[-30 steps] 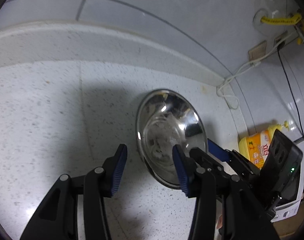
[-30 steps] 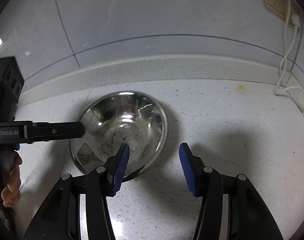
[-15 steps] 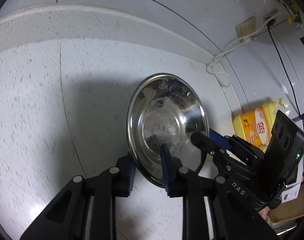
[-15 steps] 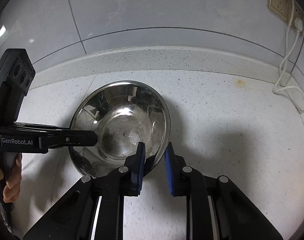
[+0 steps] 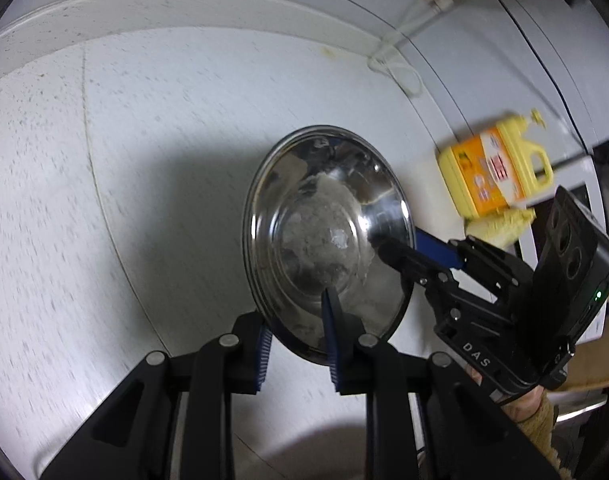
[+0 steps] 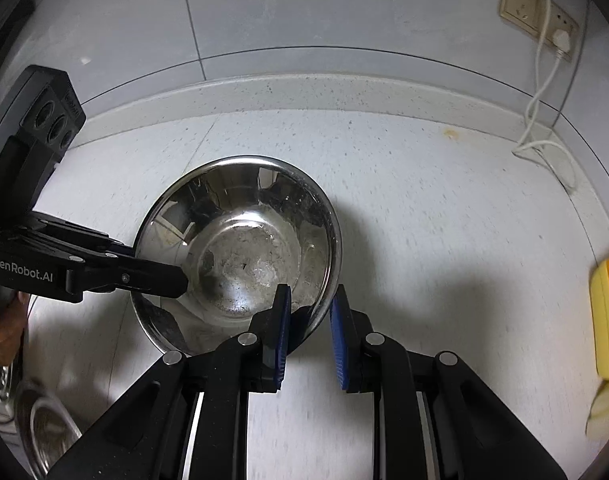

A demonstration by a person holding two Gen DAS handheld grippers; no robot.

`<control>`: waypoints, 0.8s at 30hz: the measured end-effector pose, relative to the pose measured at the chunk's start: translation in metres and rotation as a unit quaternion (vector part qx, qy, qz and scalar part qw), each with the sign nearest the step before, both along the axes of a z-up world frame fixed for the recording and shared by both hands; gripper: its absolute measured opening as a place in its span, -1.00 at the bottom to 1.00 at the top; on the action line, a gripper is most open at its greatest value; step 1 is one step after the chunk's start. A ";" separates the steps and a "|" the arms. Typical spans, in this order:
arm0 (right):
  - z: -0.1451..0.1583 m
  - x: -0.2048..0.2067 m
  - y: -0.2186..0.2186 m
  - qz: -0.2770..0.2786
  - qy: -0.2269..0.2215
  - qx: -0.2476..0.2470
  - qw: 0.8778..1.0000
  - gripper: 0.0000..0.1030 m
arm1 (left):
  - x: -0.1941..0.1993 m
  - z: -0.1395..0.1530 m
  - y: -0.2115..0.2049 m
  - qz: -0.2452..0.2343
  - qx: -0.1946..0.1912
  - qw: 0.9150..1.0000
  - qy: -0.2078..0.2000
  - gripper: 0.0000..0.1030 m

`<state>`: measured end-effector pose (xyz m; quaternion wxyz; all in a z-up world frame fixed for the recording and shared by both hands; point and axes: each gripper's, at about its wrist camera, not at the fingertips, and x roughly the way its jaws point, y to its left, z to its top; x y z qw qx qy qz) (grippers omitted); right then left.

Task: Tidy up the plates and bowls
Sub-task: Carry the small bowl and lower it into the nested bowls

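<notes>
Gripping: both claws clamp one steel bowl (image 6: 240,248) by opposite parts of its rim.
Left claw: the left claw (image 5: 296,336) is clenched on the bowl's near rim in its own view, one blue pad inside the bowl and the other outside; its jaws have just been closing, with the rim between them. In the right wrist view it reaches in from the left edge (image 6: 172,282), its finger over the bowl's left rim.
Hand: fingers of a hand (image 6: 2,332) wrap the left claw's handle at the far left.
Bowl: shiny, mouth up, with dull whitish marks on its bottom; it sits over the speckled white surface (image 6: 444,220), a dark shadow beneath it. Whether it touches the surface I cannot tell.
Right claw: the right claw (image 6: 310,332) is clenched on the bowl's right near rim, the rim between its blue pads; its jaws have just been closing.
Wall: grey tiles, a socket (image 6: 522,8) with a white cord (image 6: 540,92) hanging to the surface.
Far right: a yellow bottle (image 5: 494,172) stands by the wall, apart from the bowl.
</notes>
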<state>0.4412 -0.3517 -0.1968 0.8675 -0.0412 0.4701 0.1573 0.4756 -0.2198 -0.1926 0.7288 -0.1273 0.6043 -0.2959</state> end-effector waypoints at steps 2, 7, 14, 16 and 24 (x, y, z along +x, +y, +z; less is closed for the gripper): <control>0.002 -0.011 -0.002 -0.002 0.001 -0.002 1.000 -0.66 | -0.011 0.003 -0.005 -0.010 0.003 1.000 0.002 -0.59; 0.010 -0.042 -0.010 -0.008 0.003 -0.002 1.000 -0.66 | -0.042 0.009 -0.012 -0.032 0.006 0.999 0.013 -0.59; 0.023 -0.082 -0.017 -0.011 0.008 0.008 1.000 -0.66 | -0.082 0.024 -0.006 -0.050 0.014 0.999 0.016 -0.59; 0.027 -0.092 -0.017 -0.010 0.008 0.018 1.000 -0.66 | -0.095 0.028 -0.002 -0.051 0.015 0.998 0.018 -0.59; 0.035 -0.134 -0.003 0.010 0.006 0.042 0.999 -0.66 | -0.143 0.046 0.027 -0.036 0.018 0.999 0.024 -0.59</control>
